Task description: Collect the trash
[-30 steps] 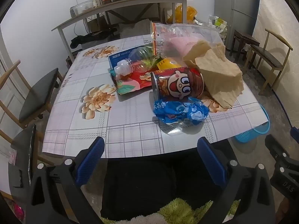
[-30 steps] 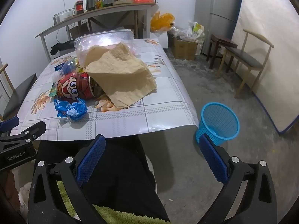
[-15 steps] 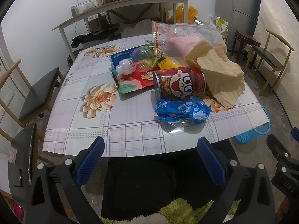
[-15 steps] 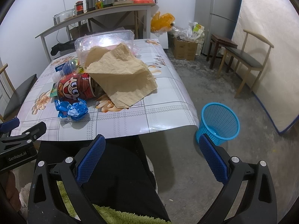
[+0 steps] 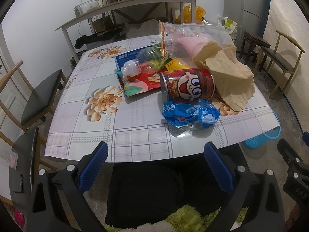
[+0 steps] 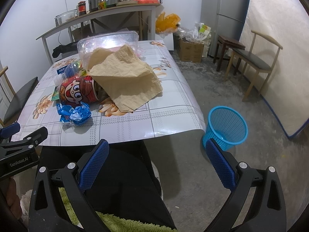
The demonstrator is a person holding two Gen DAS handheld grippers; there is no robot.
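The left gripper (image 5: 155, 157) hangs short of the near edge of the table with the flower-and-plaid oilcloth (image 5: 92, 131), its blue-padded fingers spread wide with nothing between them. The right gripper (image 6: 157, 156) is likewise wide apart and empty, held over the person's dark trousers (image 6: 123, 176) and aimed between the table corner and the floor.

The trash lies heaped on the right half of the table: a crumpled blue plastic wrapper (image 5: 190, 114) nearest the edge, just behind it a red cylindrical can with a cartoon face (image 5: 188, 86) lying on its side, and a crumpled sheet of brown paper (image 5: 229, 77) draped over the can's far end. Behind these lie a clear plastic bottle with a white cap (image 5: 143, 65) on a red and blue printed carton (image 5: 139, 83), and a clear plastic container (image 6: 108, 43) (tipped on its side).

A blue mesh plastic wastebasket (image 6: 227, 127) stands upright on the concrete floor, just beside the table's near right corner
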